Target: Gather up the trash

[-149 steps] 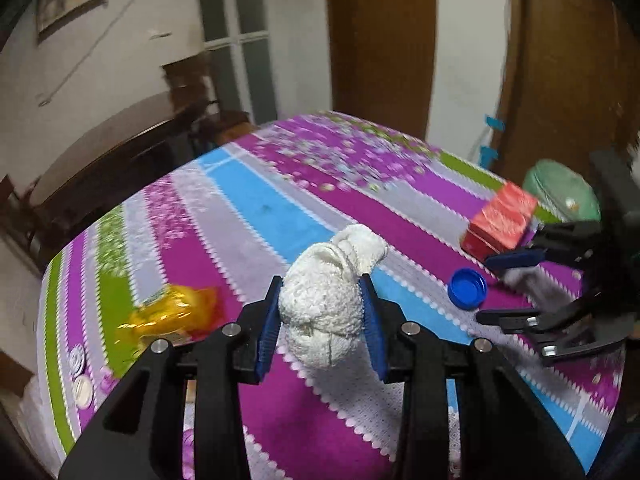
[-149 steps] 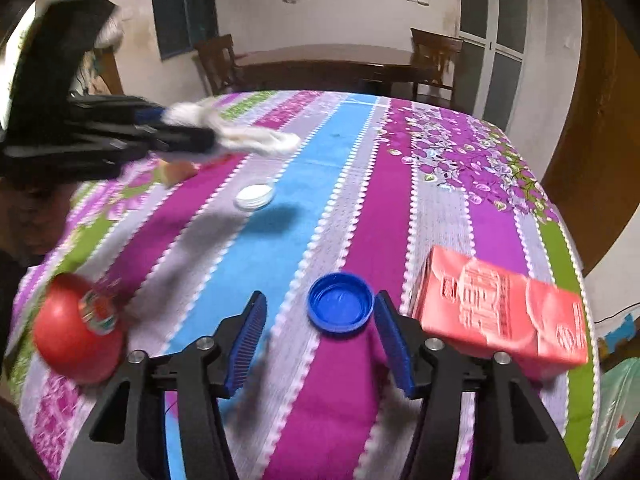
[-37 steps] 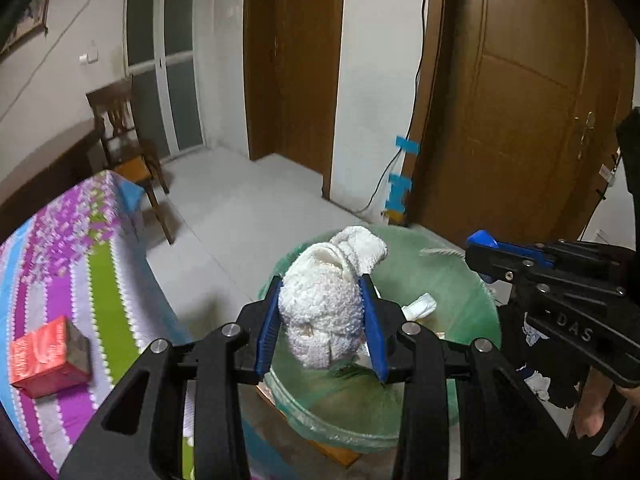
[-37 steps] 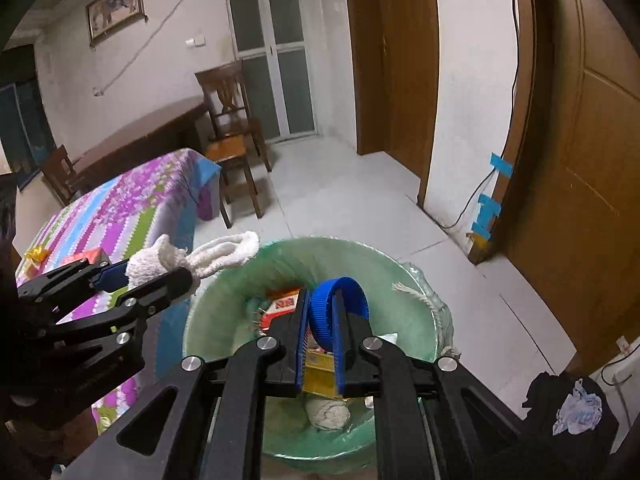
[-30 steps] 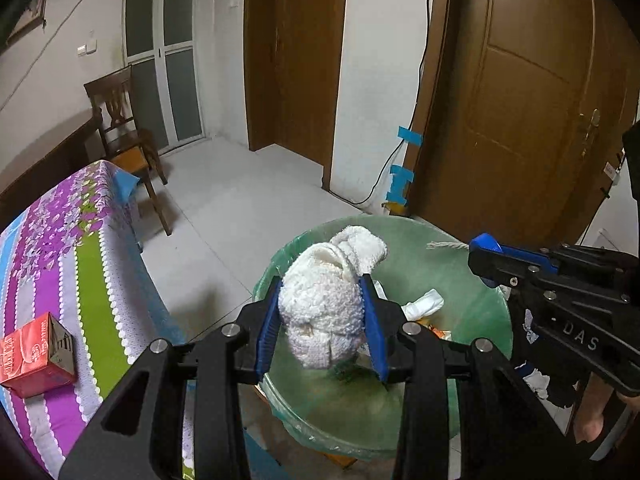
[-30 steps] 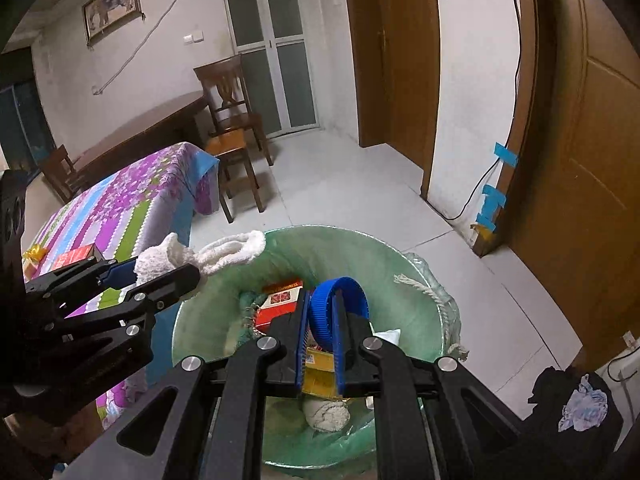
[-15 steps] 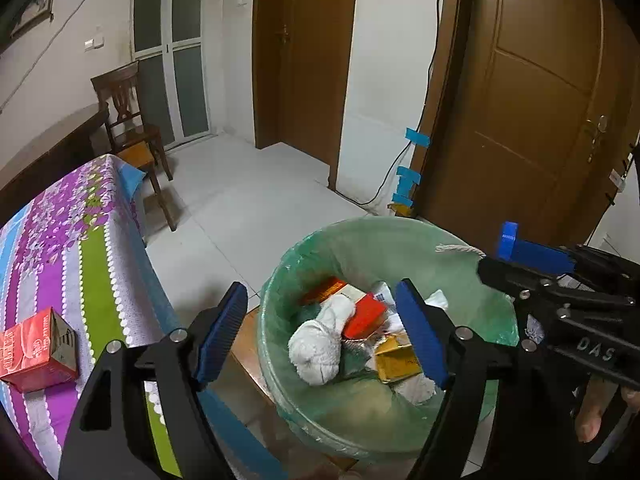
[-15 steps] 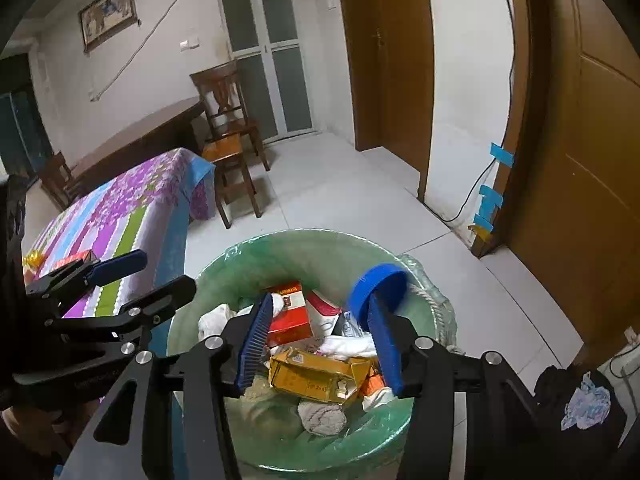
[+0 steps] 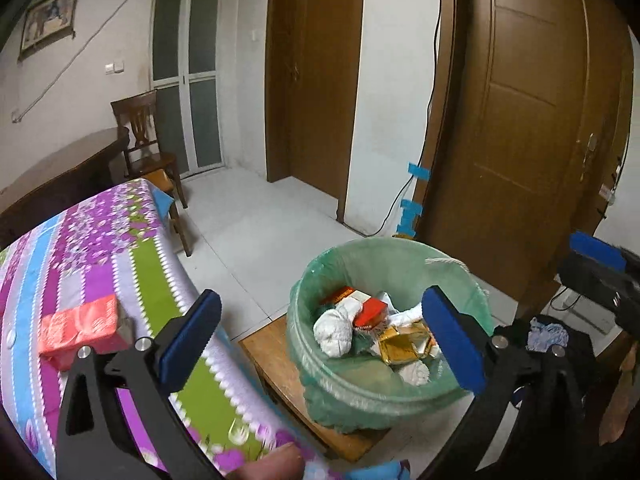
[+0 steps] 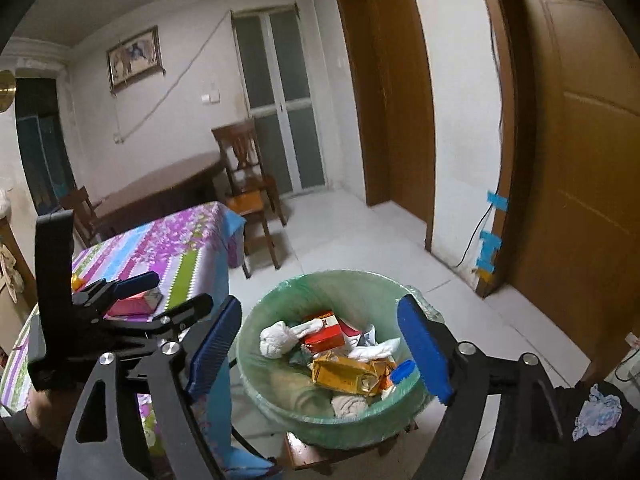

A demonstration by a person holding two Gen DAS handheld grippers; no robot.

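Both tongs, left tongs and right tongs, hang above the bin, jaws opening with nothing between them. The white rag and blue cap lie inside the bin among other trash. A red carton waits on the counter beside the bin, likely the next pick.

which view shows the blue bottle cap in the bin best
The right wrist view. There the blue bottle cap lies in plain sight on the trash in the green-lined bin, beside the yellow wrapper. In the left wrist view I cannot make the cap out; the left tool's finger covers that side of the bin.
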